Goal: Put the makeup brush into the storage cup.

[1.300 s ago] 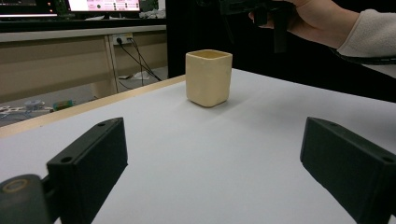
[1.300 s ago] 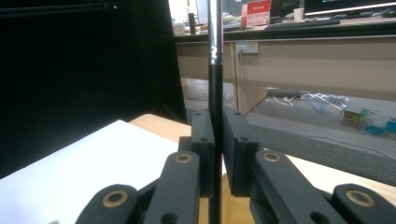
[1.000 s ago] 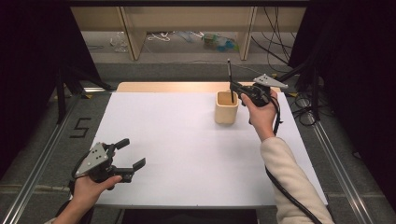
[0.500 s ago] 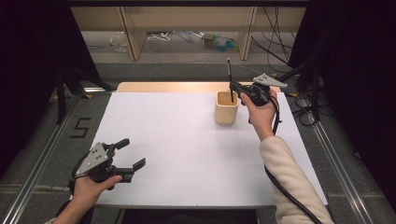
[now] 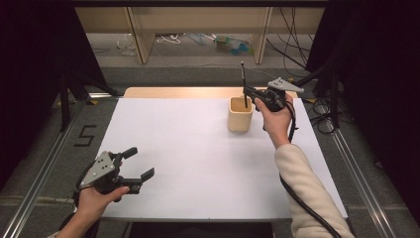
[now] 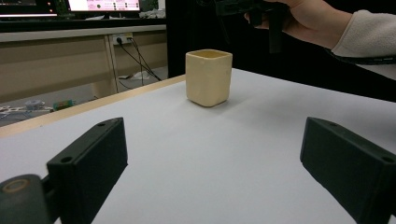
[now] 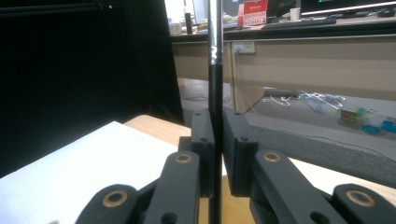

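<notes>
While both hands hold position, the scene reads as follows.

Surface: white rectangular surface (image 5: 198,148) with a pale wooden strip along its far edge; a dark "5" mark lies on the grey floor off its left side.

Cup: cream-yellow square-sided cup (image 5: 240,114), upright on the far right part of the white surface, open mouth up. In the left gripper view the same cup (image 6: 208,77) stands ahead, between the two jaws and well beyond them.

Rod: thin black straight rod (image 5: 243,87), near vertical, lower end dipping into the cup's mouth, upper end rising above the tongs. In the right gripper view the rod (image 7: 215,70) runs straight up the middle; its upper part looks silvery.

Right tongs: right tongs (image 5: 253,94), held by the person's right hand (image 5: 275,121) just right of the cup and above its rim. Jaws closed together, clamped on the rod at mid-length. A grey three-cornered plate sits on top; a black cable trails back along the cream sleeve.

Left tongs: left tongs (image 5: 141,163), held by the person's left hand (image 5: 94,201) at the near left corner of the surface, well apart from the cup. Jaws spread wide, nothing between them. In the left gripper view both jaws hang above bare white surface.

Background: wooden shelving and loose cables on the floor beyond the surface.
</notes>
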`<state>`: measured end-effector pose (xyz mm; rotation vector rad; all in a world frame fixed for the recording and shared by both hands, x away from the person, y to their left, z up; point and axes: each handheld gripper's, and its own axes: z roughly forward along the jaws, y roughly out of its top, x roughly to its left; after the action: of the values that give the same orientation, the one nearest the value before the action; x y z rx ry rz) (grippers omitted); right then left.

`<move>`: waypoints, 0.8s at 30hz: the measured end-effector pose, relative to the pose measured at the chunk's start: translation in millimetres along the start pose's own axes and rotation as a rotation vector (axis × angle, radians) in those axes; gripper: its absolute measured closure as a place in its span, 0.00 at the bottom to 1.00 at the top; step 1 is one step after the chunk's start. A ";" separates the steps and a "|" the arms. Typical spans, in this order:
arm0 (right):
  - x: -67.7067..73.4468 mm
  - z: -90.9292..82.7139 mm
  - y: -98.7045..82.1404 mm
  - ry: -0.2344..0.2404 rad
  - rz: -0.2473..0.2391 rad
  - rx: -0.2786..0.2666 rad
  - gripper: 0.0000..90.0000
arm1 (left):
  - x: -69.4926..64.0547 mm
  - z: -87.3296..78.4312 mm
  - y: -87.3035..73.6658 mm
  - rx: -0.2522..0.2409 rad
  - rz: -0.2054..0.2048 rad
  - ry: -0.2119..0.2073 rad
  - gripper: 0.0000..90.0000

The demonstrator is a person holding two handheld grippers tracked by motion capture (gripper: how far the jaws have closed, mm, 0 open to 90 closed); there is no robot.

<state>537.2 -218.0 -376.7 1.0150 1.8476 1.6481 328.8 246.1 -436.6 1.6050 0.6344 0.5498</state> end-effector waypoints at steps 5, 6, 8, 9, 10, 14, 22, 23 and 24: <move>-0.5 1.5 0.2 -0.002 0.000 -0.004 0.93 | -0.7 0.1 -0.3 0.000 -0.012 0.001 0.08; -0.6 1.7 0.3 -0.002 0.000 -0.004 0.93 | -0.6 0.1 -0.3 0.000 -0.011 0.000 0.08; -0.7 2.1 0.4 -0.002 0.001 -0.002 0.93 | -0.7 0.1 -0.3 0.000 -0.011 0.000 0.08; -0.7 2.2 0.4 0.001 0.001 -0.003 0.93 | -0.7 0.2 -0.4 0.000 -0.011 0.000 0.08; -0.7 2.5 0.4 0.002 0.001 -0.003 0.93 | -0.6 0.2 -0.4 0.001 -0.010 0.000 0.08; -0.8 4.1 0.6 0.002 0.004 -0.005 0.93 | -0.5 0.2 -0.4 0.002 -0.011 0.000 0.08; -1.2 7.4 0.6 -0.001 0.001 -0.004 0.93 | -0.5 0.3 -0.5 0.003 -0.011 0.000 0.08; -1.3 7.7 0.5 0.001 0.004 -0.005 0.93 | -0.5 0.3 -0.5 0.002 -0.011 0.000 0.08; -1.4 8.0 0.5 0.002 0.004 -0.005 0.93 | -0.5 0.3 -0.5 0.003 -0.011 0.000 0.08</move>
<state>544.2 -214.0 -377.8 1.0158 1.8429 1.6555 328.6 245.6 -437.2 1.6033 0.6436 0.5409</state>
